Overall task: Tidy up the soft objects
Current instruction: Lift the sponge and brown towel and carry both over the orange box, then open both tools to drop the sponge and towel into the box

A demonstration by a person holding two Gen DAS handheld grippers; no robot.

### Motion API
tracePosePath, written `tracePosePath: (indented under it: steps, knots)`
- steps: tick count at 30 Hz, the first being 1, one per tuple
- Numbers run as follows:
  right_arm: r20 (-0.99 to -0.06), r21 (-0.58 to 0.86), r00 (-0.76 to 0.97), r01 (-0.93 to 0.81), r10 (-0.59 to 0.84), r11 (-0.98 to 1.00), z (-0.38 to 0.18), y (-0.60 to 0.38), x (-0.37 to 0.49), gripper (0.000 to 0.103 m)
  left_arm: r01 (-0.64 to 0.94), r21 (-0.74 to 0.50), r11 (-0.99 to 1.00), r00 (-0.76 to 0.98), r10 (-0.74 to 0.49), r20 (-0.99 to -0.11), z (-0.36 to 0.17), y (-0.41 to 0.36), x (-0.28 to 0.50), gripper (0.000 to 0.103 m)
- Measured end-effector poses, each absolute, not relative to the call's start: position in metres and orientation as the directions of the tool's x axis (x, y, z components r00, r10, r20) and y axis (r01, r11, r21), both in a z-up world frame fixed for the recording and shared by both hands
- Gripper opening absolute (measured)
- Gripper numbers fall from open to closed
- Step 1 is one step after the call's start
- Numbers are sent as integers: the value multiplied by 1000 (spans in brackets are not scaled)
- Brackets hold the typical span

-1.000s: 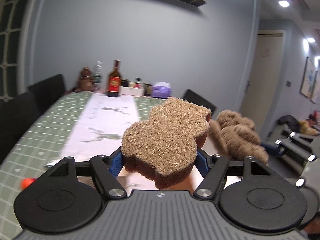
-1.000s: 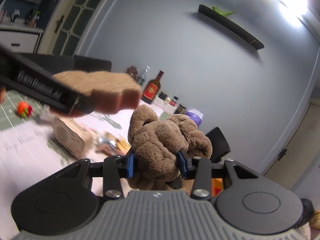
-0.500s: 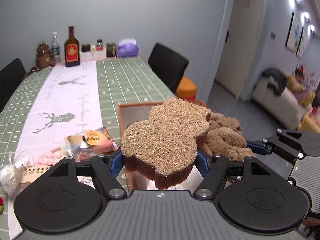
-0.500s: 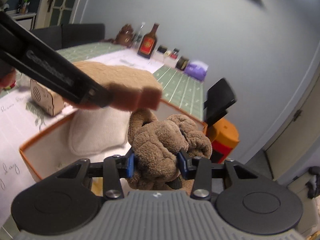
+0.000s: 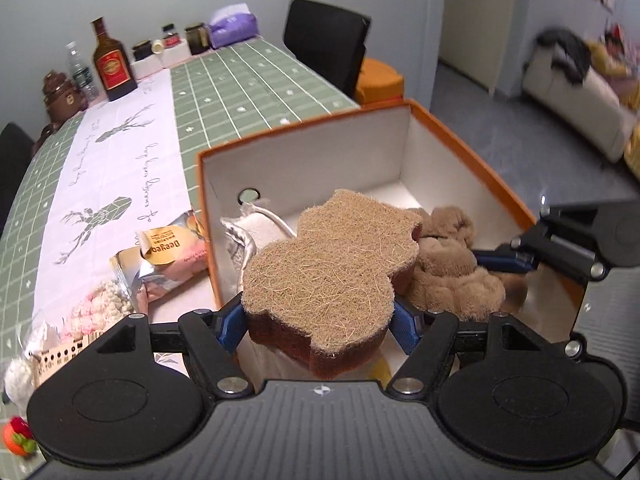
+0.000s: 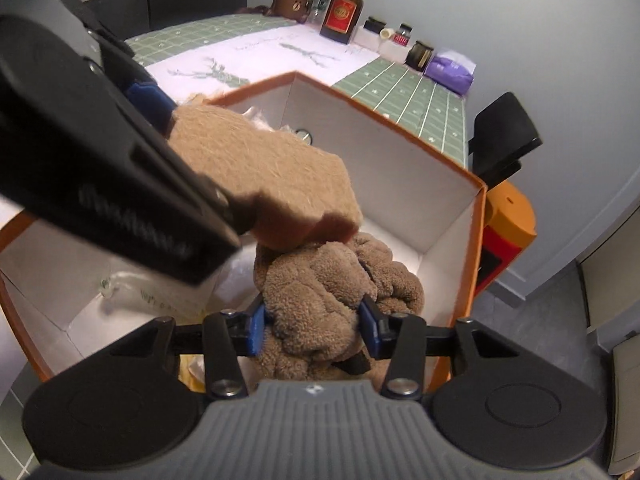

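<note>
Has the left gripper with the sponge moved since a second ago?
Yes. The left gripper, shut on the sponge, has tipped down from facing the far bottle to hang over the orange box.

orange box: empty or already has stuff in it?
Not empty. The orange box has no lid on, and a pale cloth bag lies on its floor under the held sponge.

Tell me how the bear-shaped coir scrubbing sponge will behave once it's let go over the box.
The bear-shaped coir scrubbing sponge probably stays stiff: it juts flat, unsagging. Likely light. Its rough fibres should resist sliding on the brown fleece cloth.
</note>
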State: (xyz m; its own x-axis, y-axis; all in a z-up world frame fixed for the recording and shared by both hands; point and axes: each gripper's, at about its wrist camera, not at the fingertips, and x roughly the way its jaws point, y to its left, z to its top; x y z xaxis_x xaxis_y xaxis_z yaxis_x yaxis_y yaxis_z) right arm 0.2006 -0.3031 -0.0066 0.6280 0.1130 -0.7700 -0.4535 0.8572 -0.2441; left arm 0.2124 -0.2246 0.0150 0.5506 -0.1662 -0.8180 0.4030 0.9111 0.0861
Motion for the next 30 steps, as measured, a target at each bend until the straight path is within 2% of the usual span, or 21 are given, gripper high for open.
tracePosePath:
  steps: [9,11,13,16,21,30]
  knots:
    - [-818,-244,568,-480,87,843,-12,-298,208,52,428,75,901,491,-162,-856,4,-229,221,83]
    - [-820,-241,566,-477,86,845,-11,-298,207,54,432,67,899,491,-173,-854,6,-227,220,86]
    - [-818,-241,569,-473,85,848,-7,-298,206,63,442,76,894,499,-175,-849,9,-227,218,88]
    - [-814,-250,576,-469,78,847,-1,-297,201,65,452,99,887,512,-167,-842,11,-227,213,90]
    - [-812,-290,582,-459,38,840,6,-293,195,74,456,45,889,500,-214,-839,19,-216,208,92]
    - [-797,-305,603,-439,26,845,25,-285,179,75,490,-95,866,494,-366,-788,44,-187,191,92]
